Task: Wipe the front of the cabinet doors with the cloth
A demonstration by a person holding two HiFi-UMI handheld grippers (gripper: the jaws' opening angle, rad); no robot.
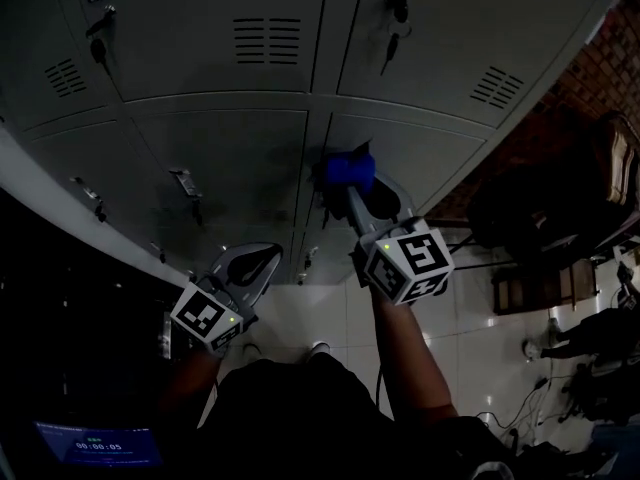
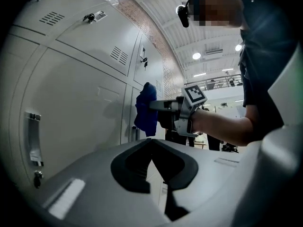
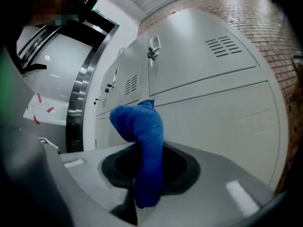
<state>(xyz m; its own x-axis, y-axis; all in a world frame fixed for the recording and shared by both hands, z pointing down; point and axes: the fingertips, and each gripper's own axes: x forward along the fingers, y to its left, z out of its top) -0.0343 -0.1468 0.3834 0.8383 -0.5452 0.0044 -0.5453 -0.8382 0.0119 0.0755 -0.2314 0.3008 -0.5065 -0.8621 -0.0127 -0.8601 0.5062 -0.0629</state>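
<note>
Grey metal cabinet doors [image 1: 240, 168] fill the upper head view. My right gripper [image 1: 355, 186] is shut on a blue cloth [image 1: 348, 171], held up at the lower right door [image 1: 440, 153], near its left edge; whether the cloth touches the metal I cannot tell. In the right gripper view the cloth [image 3: 144, 141] stands up between the shut jaws of the right gripper [image 3: 147, 157], bunched at the top, with the door [image 3: 218, 122] close on the right. My left gripper [image 1: 258, 263] hangs lower and to the left, shut and empty; its own view shows the left gripper [image 2: 151, 145] beside a door [image 2: 80, 108] and the cloth [image 2: 146, 109] further along.
Keys hang in the upper door locks [image 1: 397, 10], and handles [image 1: 185, 183] stick out from the lower doors. A brick wall [image 1: 590, 78] adjoins the cabinet at right, with dark chairs [image 1: 540, 258] on the tiled floor [image 1: 330, 308]. A lit screen [image 1: 95, 446] sits bottom left.
</note>
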